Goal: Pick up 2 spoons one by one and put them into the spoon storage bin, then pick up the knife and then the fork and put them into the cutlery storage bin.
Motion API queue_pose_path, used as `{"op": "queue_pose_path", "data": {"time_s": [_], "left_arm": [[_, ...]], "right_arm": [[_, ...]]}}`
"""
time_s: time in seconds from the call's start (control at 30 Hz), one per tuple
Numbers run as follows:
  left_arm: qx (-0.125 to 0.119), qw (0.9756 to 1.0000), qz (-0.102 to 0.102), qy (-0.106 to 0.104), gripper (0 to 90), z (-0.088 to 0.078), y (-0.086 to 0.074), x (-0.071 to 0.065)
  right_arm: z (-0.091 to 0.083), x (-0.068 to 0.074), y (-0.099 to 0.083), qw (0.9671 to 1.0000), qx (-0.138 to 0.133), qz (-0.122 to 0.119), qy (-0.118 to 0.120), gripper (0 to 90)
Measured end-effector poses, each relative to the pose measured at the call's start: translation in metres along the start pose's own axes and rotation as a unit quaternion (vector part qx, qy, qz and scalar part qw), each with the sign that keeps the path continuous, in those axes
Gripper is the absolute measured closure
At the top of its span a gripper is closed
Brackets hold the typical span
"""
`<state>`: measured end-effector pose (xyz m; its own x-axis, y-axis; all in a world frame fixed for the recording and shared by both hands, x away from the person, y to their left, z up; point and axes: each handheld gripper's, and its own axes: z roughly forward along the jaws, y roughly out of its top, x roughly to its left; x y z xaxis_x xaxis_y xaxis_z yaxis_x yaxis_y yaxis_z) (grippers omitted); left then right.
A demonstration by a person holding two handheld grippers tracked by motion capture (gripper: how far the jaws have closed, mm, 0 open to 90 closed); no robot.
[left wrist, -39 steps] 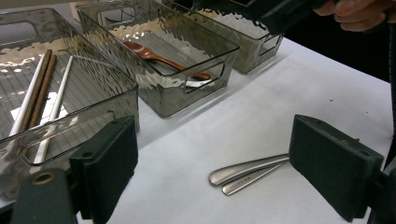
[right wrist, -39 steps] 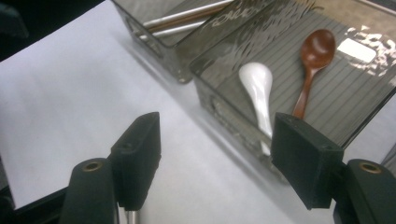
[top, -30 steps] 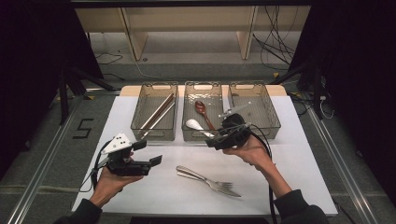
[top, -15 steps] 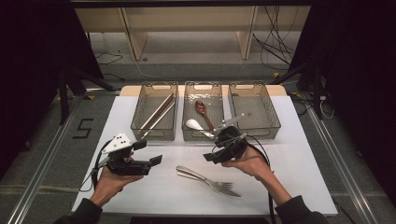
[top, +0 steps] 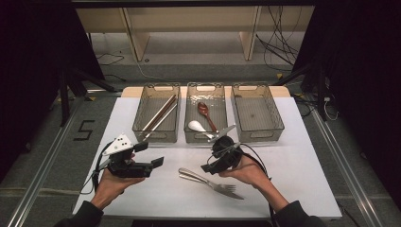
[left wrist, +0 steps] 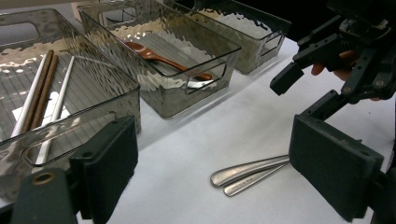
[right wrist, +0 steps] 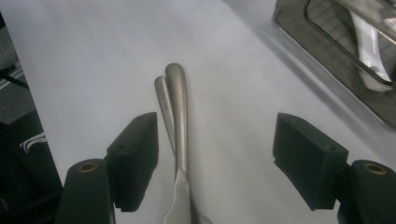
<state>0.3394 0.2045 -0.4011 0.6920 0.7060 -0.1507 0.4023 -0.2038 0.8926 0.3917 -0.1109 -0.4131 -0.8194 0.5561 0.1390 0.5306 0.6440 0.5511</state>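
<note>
The right gripper [top: 215, 161], jaws wide apart and holding nothing, has drawn back from the middle bin [top: 206, 115] over the past second and dropped toward the two forks [top: 210, 181] lying side by side on the white counter [top: 302, 161]; judged from this, the spoon drop is finished and a fork pickup is beginning. Its hand tips the gripper toward 7 o'clock, jaws straddling the fork handles [right wrist: 176, 102]. At 9 o'clock the left gripper [top: 153, 155] hovers unmoved, likewise open and empty.
</note>
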Motion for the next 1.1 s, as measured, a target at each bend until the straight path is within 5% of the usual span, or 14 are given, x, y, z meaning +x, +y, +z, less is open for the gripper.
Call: {"op": "queue_pose_path", "data": {"time_s": [0.83,1.1], "left_arm": [[-0.002,1.0000,-0.002,0.001,15.0,-0.001,0.000,-0.001],[-0.002,1.0000,0.001,0.001,15.1,-0.002,0.000,-0.001]], "right_arm": [[0.022,0.018,-0.003,0.9984,0.044,-0.033,0.011,36.1],[0.028,0.018,-0.004,0.9972,0.064,-0.039,0.007,45.0]]}}
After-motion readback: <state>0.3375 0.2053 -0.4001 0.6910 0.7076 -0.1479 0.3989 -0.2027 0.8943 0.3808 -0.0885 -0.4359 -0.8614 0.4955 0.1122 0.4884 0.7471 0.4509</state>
